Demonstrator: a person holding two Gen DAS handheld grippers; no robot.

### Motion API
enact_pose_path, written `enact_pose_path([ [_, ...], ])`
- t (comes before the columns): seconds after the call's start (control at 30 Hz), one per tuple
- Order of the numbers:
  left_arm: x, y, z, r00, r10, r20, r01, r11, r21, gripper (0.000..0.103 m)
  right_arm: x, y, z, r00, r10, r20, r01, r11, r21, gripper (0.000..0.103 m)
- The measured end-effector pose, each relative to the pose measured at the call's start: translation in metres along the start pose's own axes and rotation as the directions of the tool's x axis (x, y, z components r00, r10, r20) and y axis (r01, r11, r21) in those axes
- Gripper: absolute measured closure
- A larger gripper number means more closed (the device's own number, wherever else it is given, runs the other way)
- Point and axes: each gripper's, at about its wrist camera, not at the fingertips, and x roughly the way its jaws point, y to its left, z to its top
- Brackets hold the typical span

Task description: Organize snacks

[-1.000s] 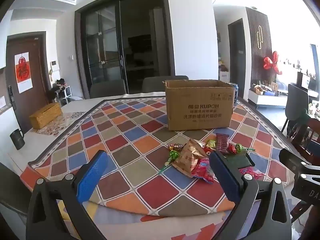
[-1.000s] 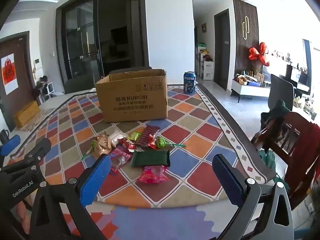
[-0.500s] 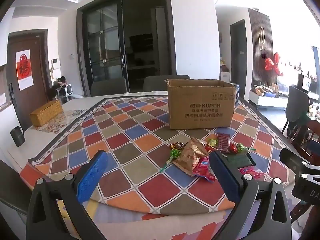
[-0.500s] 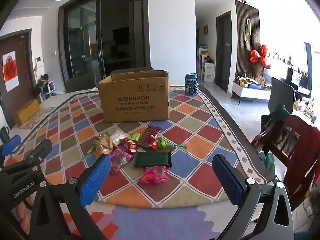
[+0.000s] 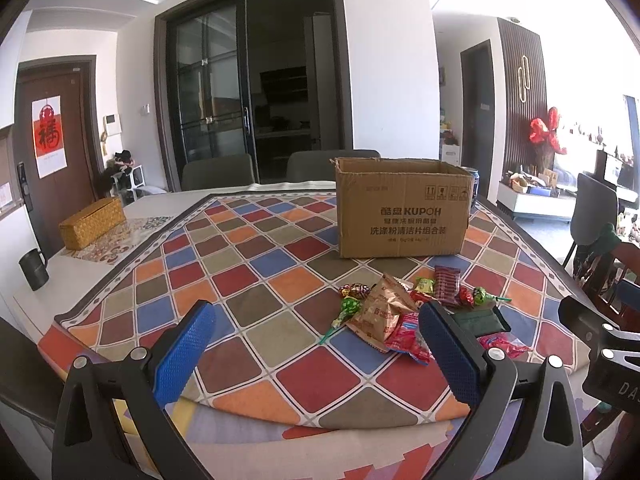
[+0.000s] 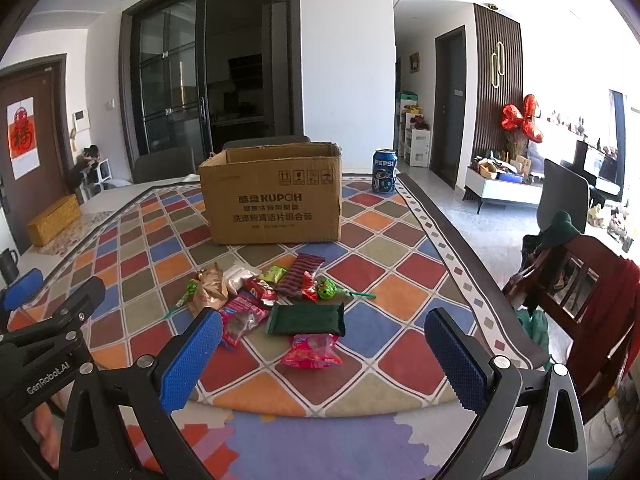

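Observation:
A pile of wrapped snacks lies on the checkered tablecloth in front of an open cardboard box (image 5: pixel 402 210) (image 6: pixel 272 196). The pile holds a brown bag (image 5: pixel 380 308) (image 6: pixel 210 290), a dark green packet (image 6: pixel 306 319) (image 5: pixel 480 322), a pink packet (image 6: pixel 312 351), a red striped packet (image 6: pixel 300 276) and green lollipops (image 6: pixel 328 289). My left gripper (image 5: pixel 316 354) is open and empty, short of the pile's left side. My right gripper (image 6: pixel 324 360) is open and empty, just short of the pink packet.
A Pepsi can (image 6: pixel 384 170) stands right of the box. A woven yellow box (image 5: pixel 92 222) and a black mug (image 5: pixel 34 268) sit at the table's left. A wooden chair (image 6: pixel 580 300) with clothes stands at the right edge. The tablecloth (image 5: pixel 248 300) spreads left of the pile.
Both views have shifted only slightly; the box and snacks sit a little higher in view. Both grippers stay open and empty.

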Motion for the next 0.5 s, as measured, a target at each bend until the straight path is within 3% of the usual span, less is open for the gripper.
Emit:
enact_pose_path([
  [0.5,-0.0001,0.0002,0.0005,1.000,0.000,-0.001,0.000,1.000,-0.003,0.000,0.0005,0.0018,-0.0004,1.000,0.001,0.000,-0.001,1.000,-0.005,0.001],
])
